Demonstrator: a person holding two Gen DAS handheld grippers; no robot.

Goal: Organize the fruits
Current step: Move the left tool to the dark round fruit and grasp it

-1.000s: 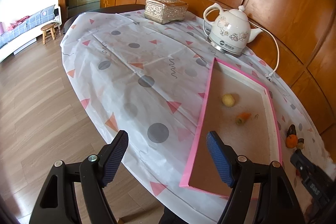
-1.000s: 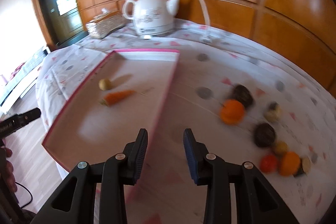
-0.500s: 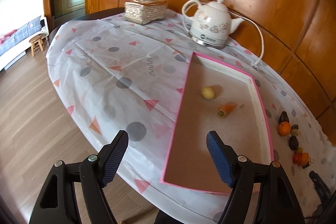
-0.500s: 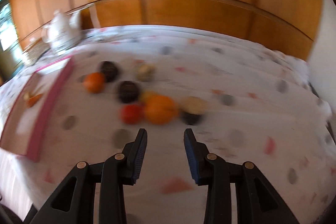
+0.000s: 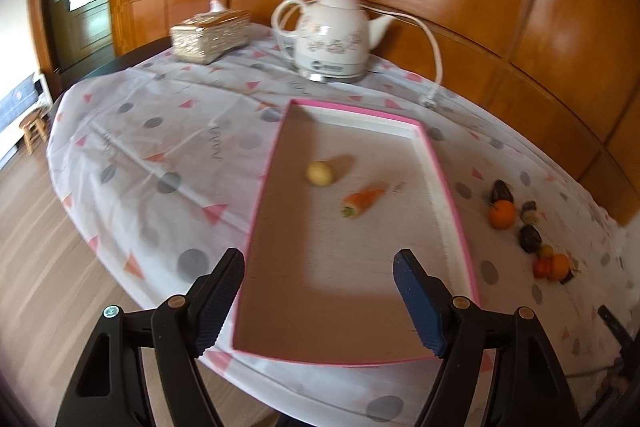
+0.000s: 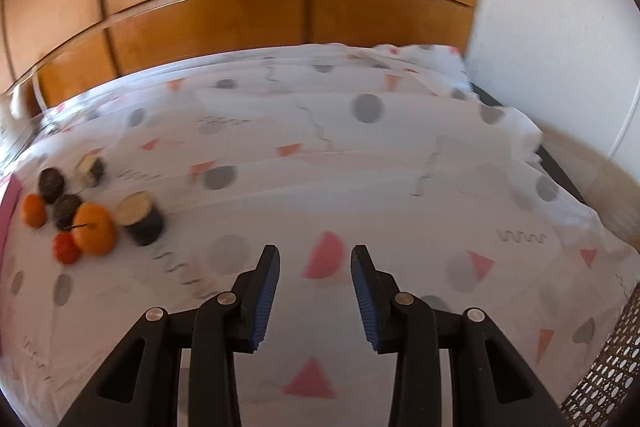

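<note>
the left gripper point(image 5: 318, 279) hangs over the near end of the pink tray point(image 5: 448, 183), jaws spread wide with nothing between them. inside the tray lie a small yellow fruit point(image 5: 319, 173) and, just to its right, a carrot point(image 5: 362, 202); the 2 are near each other but apart. to the right of the tray, on the patterned cloth point(image 5: 160, 131), the rest of the fruit sits in a loose row: an orange point(image 5: 501, 214) touching a dark piece point(image 5: 502, 192) behind it, then further dark and small pieces, too blurred to name, ending in an orange one point(image 5: 559, 266) beside a red one point(image 5: 541, 267). behind the tray stand a white kettle point(image 5: 332, 39) with its cord and a gold tissue box point(image 5: 210, 35).

the right gripper point(image 6: 315, 277) points over bare cloth, jaws open and holding nothing. in its view the fruit cluster lies well off to the left: a large orange point(image 6: 94, 230) touching a red fruit point(image 6: 65, 247), a dark cut piece point(image 6: 141, 218) just right of it, and a smaller orange point(image 6: 33, 210) near the tray's edge point(image 6: 9, 201).
</note>
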